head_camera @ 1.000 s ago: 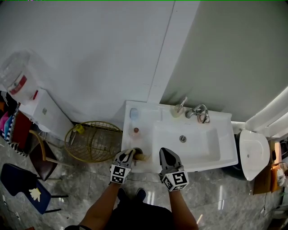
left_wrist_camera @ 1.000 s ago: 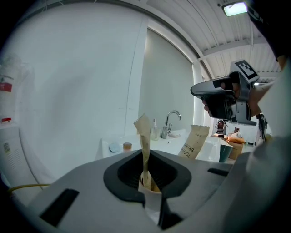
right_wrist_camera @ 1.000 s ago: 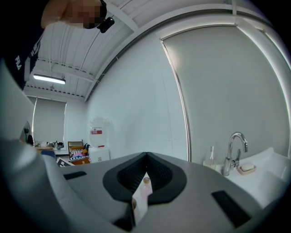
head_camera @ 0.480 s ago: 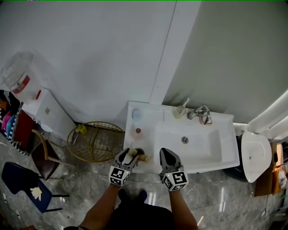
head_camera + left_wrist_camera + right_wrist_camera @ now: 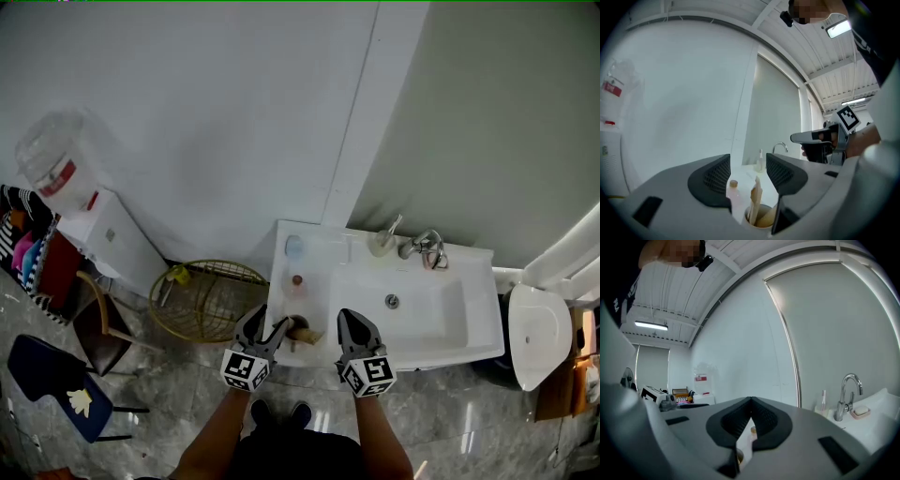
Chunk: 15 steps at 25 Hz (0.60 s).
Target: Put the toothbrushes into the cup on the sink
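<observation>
Now the left gripper (image 5: 265, 325) has just spread its jaws, pads off the toothbrush (image 5: 755, 197) (standing in the cup (image 5: 757, 221)); right gripper (image 5: 349, 326) pressed together, empty

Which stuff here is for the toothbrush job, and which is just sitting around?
For the job: cup, toothbrush standing in it, sink, left gripper (jaws just opened, gripping nothing), right gripper (jaws shut, empty).
Just lying about: small bottle, soap dispenser, faucet, wire basket, toilet.
</observation>
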{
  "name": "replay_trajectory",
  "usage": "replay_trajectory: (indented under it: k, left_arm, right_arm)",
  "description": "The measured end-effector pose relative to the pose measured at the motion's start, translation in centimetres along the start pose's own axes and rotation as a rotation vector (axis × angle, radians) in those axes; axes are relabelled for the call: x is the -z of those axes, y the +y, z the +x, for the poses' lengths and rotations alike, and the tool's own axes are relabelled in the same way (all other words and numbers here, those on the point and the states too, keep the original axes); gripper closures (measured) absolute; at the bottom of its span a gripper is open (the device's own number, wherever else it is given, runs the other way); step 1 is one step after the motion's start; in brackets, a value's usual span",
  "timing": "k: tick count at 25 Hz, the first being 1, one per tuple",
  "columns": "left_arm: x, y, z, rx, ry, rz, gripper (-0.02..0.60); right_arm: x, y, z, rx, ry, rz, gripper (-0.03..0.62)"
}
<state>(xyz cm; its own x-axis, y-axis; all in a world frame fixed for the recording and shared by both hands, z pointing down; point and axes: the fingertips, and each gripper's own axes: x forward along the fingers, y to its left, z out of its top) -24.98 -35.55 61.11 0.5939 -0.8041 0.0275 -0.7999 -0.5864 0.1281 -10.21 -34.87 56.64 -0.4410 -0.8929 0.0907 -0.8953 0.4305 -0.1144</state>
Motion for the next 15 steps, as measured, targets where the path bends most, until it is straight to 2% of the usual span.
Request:
replay_trajectory:
  k: [8,15]
  left_arm:
    - [-5.8,2.2,-2.3,-0.063,-0.086,0.034,0.357]
    - [-8.5,2.3,-4.6,-0.058,-0.122,0.055,0.357]
  right_arm:
    - [-1.8,-0.1,-0.2,0.005,-0.04,0.0,0.566]
    - [-2.6,-0.2,-0.7,0.019,-0.058,-0.007,0.566]
